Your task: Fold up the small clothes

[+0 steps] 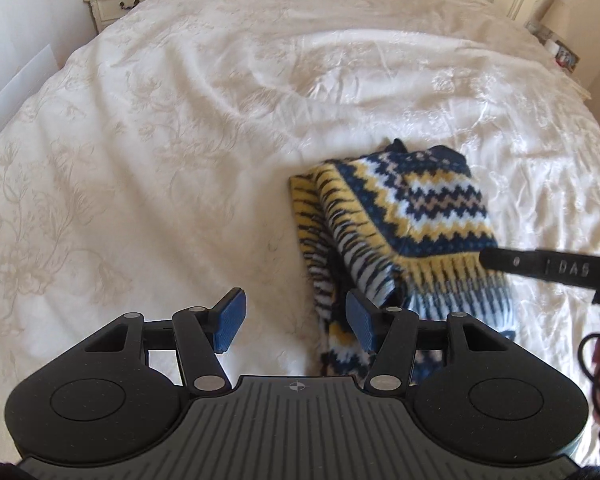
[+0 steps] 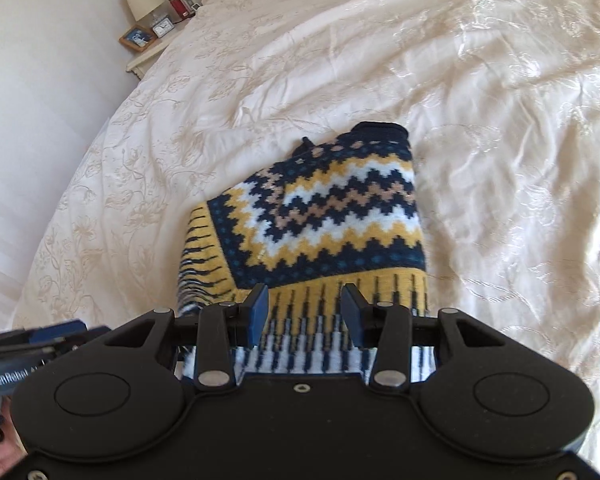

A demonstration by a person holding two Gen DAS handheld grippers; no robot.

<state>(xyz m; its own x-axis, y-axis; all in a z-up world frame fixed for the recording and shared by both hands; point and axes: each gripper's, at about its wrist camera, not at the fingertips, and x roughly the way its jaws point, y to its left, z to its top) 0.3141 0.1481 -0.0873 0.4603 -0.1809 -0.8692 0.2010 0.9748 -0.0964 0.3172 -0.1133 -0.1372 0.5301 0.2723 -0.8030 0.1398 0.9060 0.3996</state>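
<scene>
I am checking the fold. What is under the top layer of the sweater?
Under the top layer of the sweater, a striped lower layer shows at its left edge, resting on the bedspread. The rest beneath is covered. Both grippers are open, the left gripper beside it.

folded navy, yellow and white zigzag knit garment (image 2: 324, 220) on bed

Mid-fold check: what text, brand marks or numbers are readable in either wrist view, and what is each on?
"DAS" on the right gripper body, seen from the left wrist view.
"GenRobot" then blurred characters, on the left gripper body, in the right wrist view.
Clock face on the nightstand: numerals too small to read.
Knitted garment: no text.
</scene>
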